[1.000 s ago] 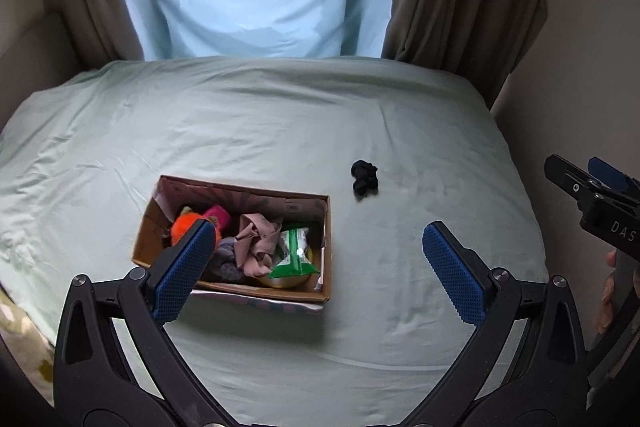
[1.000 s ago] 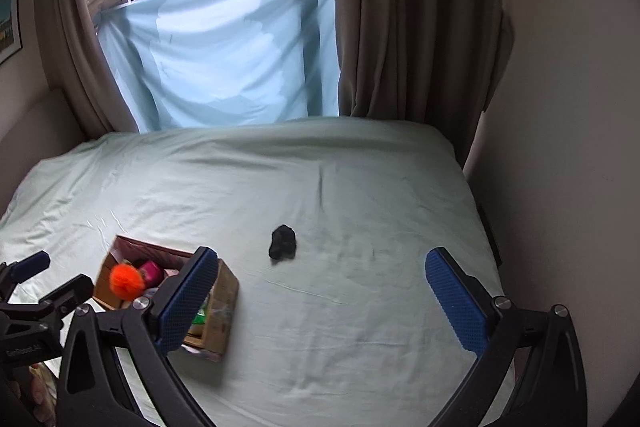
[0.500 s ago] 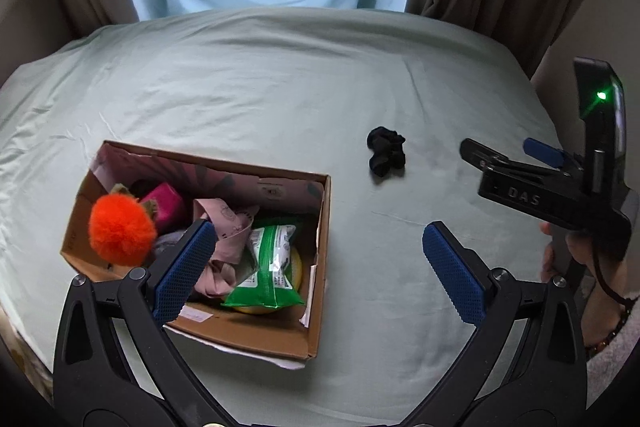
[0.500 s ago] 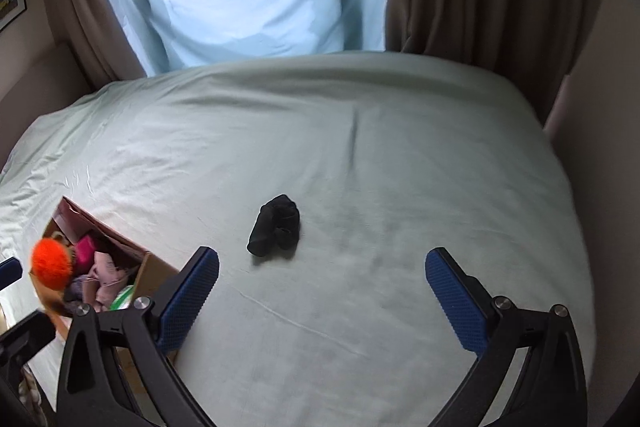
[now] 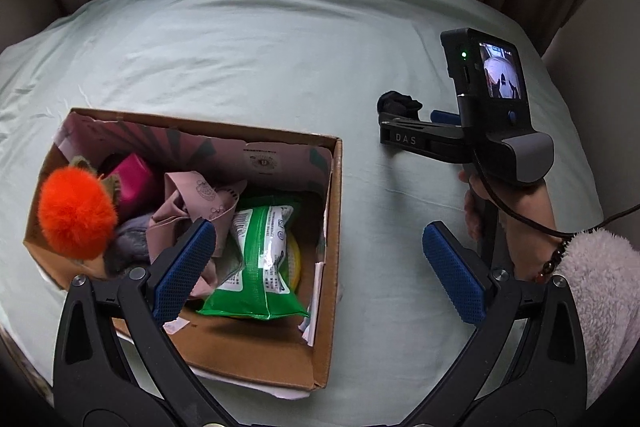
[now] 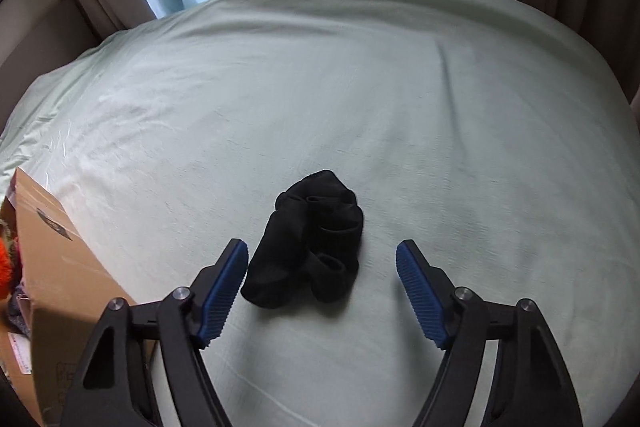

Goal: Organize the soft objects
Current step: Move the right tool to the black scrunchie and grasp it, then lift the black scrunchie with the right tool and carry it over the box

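Cardboard box on a pale green bed sheet, serving as landmark. Inside the box: an orange pompom at its left wall, pink cloth in the middle, a green wipes packet toward its right wall. Left gripper hangs over the box's right wall, jaws spread wide and grasping nothing. To the right of the box, apart from it, a black sock bundle lies on the sheet. Right gripper straddles the bundle; its jaws have just been closing, the bundle between them, neither blue pad yet pressing on it.
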Demonstrator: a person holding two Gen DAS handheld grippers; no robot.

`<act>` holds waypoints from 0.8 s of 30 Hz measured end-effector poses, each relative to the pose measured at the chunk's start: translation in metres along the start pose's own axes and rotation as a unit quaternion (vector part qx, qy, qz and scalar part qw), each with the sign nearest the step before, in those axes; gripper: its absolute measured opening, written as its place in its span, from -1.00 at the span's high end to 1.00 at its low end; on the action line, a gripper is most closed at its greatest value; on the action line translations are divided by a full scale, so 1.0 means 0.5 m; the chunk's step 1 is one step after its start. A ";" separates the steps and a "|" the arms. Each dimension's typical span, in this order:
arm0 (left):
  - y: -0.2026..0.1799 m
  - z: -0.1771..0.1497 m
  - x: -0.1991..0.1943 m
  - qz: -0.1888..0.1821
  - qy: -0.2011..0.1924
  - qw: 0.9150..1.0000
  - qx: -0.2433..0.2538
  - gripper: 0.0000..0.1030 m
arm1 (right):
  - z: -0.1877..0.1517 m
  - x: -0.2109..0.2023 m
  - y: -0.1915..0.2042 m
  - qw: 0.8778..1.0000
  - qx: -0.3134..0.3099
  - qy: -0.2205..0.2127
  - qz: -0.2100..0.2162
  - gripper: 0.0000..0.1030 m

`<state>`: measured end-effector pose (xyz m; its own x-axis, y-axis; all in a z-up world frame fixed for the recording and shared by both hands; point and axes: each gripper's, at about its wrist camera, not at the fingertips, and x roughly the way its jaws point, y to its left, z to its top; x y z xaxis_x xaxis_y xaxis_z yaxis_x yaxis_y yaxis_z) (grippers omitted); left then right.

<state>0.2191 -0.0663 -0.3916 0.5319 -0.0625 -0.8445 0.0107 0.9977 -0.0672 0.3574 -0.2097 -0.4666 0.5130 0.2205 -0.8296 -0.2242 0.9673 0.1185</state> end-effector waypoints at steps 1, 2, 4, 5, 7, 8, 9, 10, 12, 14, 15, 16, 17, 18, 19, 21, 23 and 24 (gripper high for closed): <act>0.003 0.001 0.003 0.000 0.001 1.000 0.000 -1.00 | 0.002 0.007 0.003 1.000 -0.003 0.002 -0.003 -0.33; 0.006 0.002 0.008 0.001 0.002 1.000 -0.001 -1.00 | 0.003 0.013 0.005 1.000 -0.005 0.004 -0.004 -0.24; 0.009 0.006 0.015 0.002 0.005 1.000 -0.002 -1.00 | 0.006 0.026 0.008 1.000 -0.008 0.012 -0.003 -0.05; 0.011 0.007 0.017 0.001 0.006 1.000 -0.005 -1.00 | 0.008 0.030 0.010 1.000 -0.011 0.014 -0.006 0.08; 0.017 0.009 0.019 -0.003 0.012 1.000 -0.011 -1.00 | 0.010 0.032 0.016 1.000 -0.020 0.013 -0.011 0.29; 0.020 0.010 0.017 -0.005 0.012 1.000 -0.013 -1.00 | 0.012 0.032 0.018 1.000 -0.021 0.014 -0.009 0.42; 0.023 0.012 0.015 -0.006 0.011 1.000 -0.014 -1.00 | 0.014 0.033 0.021 1.000 -0.021 0.014 -0.008 0.49; 0.025 0.014 0.013 -0.007 0.011 1.000 -0.014 -1.00 | 0.014 0.033 0.022 1.000 -0.021 0.015 -0.007 0.55; 0.024 0.013 0.008 -0.006 0.012 1.000 -0.008 -1.00 | 0.014 0.028 0.020 1.000 -0.019 0.017 -0.004 0.66; 0.023 0.014 0.003 -0.004 0.010 1.000 -0.003 -1.00 | 0.013 0.022 0.021 1.000 -0.020 0.016 -0.003 0.69; 0.024 0.015 -0.001 -0.004 0.009 1.000 -0.002 -1.00 | 0.014 0.019 0.022 1.000 -0.020 0.016 -0.003 0.70; 0.025 0.017 -0.005 -0.005 0.007 1.000 -0.001 -1.00 | 0.014 0.016 0.024 1.000 -0.020 0.015 -0.002 0.70; 0.025 0.017 -0.011 -0.005 0.005 1.000 -0.001 -1.00 | 0.015 0.012 0.026 1.000 -0.021 0.013 -0.003 0.70; 0.025 0.018 -0.017 -0.004 0.003 1.000 0.000 -1.00 | 0.016 0.005 0.028 1.000 -0.021 0.011 -0.003 0.70; 0.025 0.020 -0.023 -0.004 0.000 1.000 0.001 -1.00 | 0.018 -0.003 0.029 1.000 -0.021 0.009 -0.002 0.70; 0.024 0.023 -0.038 -0.004 -0.005 1.000 0.004 -1.00 | 0.023 -0.025 0.030 1.000 -0.021 0.002 -0.001 0.70; 0.022 0.026 -0.057 -0.004 -0.011 1.000 0.006 -1.00 | 0.034 -0.048 0.035 1.000 -0.022 -0.004 0.000 0.70; 0.021 0.028 -0.068 -0.004 -0.014 1.000 0.006 -1.00 | 0.039 -0.066 0.037 1.000 -0.025 -0.008 0.001 0.70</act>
<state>0.2129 -0.0532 -0.3563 0.5550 -0.0702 -0.8289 0.0244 0.9974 -0.0681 0.3526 -0.1966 -0.4263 0.5266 0.2241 -0.8200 -0.2649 0.9599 0.0922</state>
